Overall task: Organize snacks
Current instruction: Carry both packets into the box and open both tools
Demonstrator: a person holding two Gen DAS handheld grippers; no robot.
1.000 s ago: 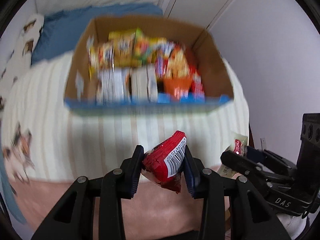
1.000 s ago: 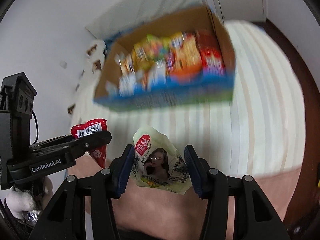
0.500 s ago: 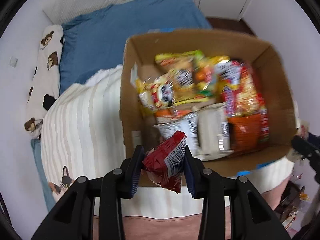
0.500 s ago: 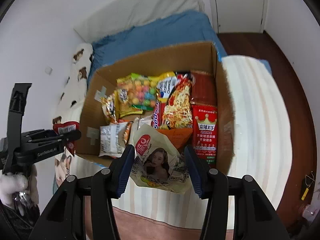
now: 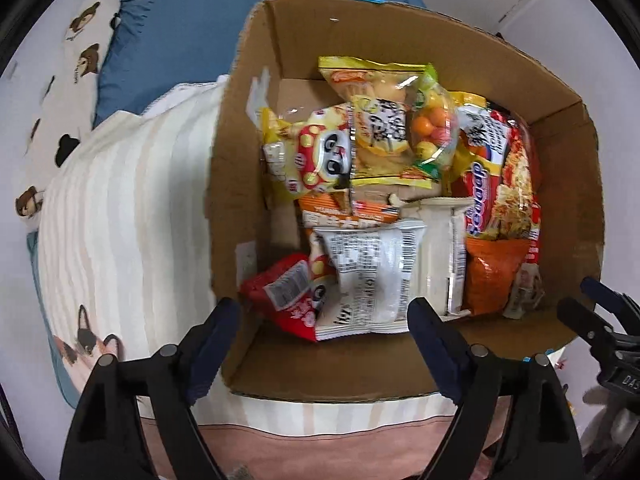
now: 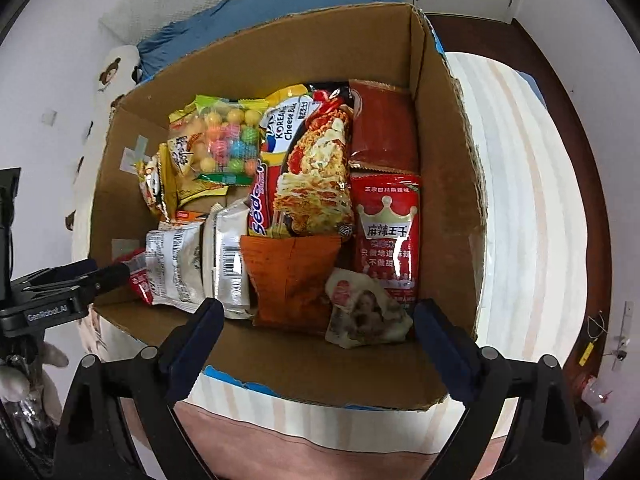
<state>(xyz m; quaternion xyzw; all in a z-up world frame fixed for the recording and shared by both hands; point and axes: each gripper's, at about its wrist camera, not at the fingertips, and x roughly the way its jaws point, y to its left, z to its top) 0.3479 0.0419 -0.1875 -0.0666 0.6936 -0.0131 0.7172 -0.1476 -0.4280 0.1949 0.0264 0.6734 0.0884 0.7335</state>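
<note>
Brown cardboard box [image 6: 448, 168], blue tape along edge, packed with bright packets. Red packet [image 5: 286, 292], white barcode label, seen at near-left corner. Pale packet printed with woman's face [image 6: 366, 312] seen beside red pouch with white crown motif [image 6: 386, 228]. Orange packet [image 6: 290, 276] pictured centre. Candy bag [image 6: 226, 144] filled with pastel balls. Bedspread [image 5: 120, 208] striped cream and beige. Pillow [image 5: 180, 28] blue. Fingers [image 6: 192, 340] black, dark-blue padded.

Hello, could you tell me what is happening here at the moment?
A person is sorting snacks into a cardboard box on a bed. Both tools are open above its near edge: the left tool over a red packet in the near left corner, the right tool over a pale packet printed with a face. Both packets lie inside the box.
</note>
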